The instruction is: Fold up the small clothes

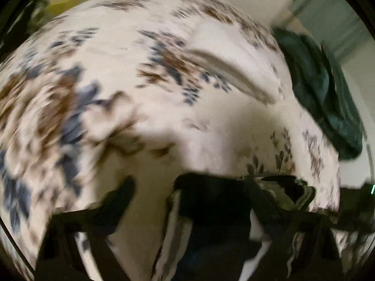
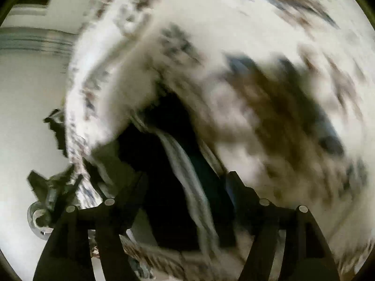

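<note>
A dark garment with white stripes along its edges lies on a cream flowered bedspread. In the left wrist view it sits between the fingers of my left gripper. The left finger stands clear of the cloth with bedspread showing in the gap, so the jaws are open. The picture is blurred. In the right wrist view the same dark striped garment runs up between the fingers of my right gripper. Its jaws stand apart, open, and the cloth lies loose between them.
A dark green garment is heaped at the bed's right edge. A cream fold rises in the bedspread beyond the gripper. In the right wrist view the pale floor shows at the left, with a dark object and a shiny round thing on it.
</note>
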A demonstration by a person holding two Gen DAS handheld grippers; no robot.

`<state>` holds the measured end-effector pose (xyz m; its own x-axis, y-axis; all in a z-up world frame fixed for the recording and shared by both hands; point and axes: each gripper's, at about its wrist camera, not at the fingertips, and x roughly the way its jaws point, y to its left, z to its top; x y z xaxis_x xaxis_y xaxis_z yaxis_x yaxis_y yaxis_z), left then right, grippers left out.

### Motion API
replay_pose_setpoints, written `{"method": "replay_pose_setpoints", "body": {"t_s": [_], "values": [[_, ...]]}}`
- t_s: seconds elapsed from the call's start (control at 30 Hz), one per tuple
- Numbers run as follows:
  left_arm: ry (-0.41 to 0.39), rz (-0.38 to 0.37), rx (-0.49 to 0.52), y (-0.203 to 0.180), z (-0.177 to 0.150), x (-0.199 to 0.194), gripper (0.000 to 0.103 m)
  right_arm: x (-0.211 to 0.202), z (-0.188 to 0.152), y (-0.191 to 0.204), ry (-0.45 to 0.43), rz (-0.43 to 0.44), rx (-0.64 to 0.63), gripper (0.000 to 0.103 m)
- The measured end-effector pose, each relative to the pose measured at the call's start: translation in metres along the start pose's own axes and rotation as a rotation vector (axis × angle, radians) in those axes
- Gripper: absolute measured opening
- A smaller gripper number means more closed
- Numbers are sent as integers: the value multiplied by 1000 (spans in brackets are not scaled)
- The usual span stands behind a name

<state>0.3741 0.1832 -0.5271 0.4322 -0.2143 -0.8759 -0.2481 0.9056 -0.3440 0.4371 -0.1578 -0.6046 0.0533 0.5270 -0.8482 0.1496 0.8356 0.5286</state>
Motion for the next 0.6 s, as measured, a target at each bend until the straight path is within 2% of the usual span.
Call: {"method": "replay_pose_setpoints", "body": {"t_s": [0.03, 0.07, 0.1, 0.17, 0.2, 0.3, 0.37, 0.47, 0.53, 0.57, 0.6], "values": [[45, -14, 30, -5, 1, 11, 31, 12, 12, 7, 19, -1, -25, 72], [73, -21, 47, -8, 1, 18, 20, 21, 21, 12, 35, -12, -38, 72], [78, -12, 60, -11, 2, 22, 20, 28, 27, 13, 52, -20, -59, 70], [73, -24, 61, -10, 3, 20, 18, 35, 36, 23, 37, -28, -114, 22], [66, -36, 34, -6, 5, 18, 17, 35, 39, 25, 33, -34, -121, 3], [53, -90, -66, 15, 12, 13, 16, 21, 57, 34, -79, -66, -104, 3], [51, -118, -115, 23, 19, 20, 15, 18, 66, 28, -98, -88, -72, 3], [59, -138, -195, 33, 24, 31, 14, 43, 74, 27, -7, -183, -59, 3], [47, -162, -273, 45, 25, 20, 15, 47, 77, 30, 55, -190, -46, 6], [33, -177, -290, 48, 23, 11, 20, 40, 77, 36, 65, -175, -54, 9], [14, -185, -301, 52, 19, -2, 38, 33, 76, 42, 69, -179, -70, 24]]}}
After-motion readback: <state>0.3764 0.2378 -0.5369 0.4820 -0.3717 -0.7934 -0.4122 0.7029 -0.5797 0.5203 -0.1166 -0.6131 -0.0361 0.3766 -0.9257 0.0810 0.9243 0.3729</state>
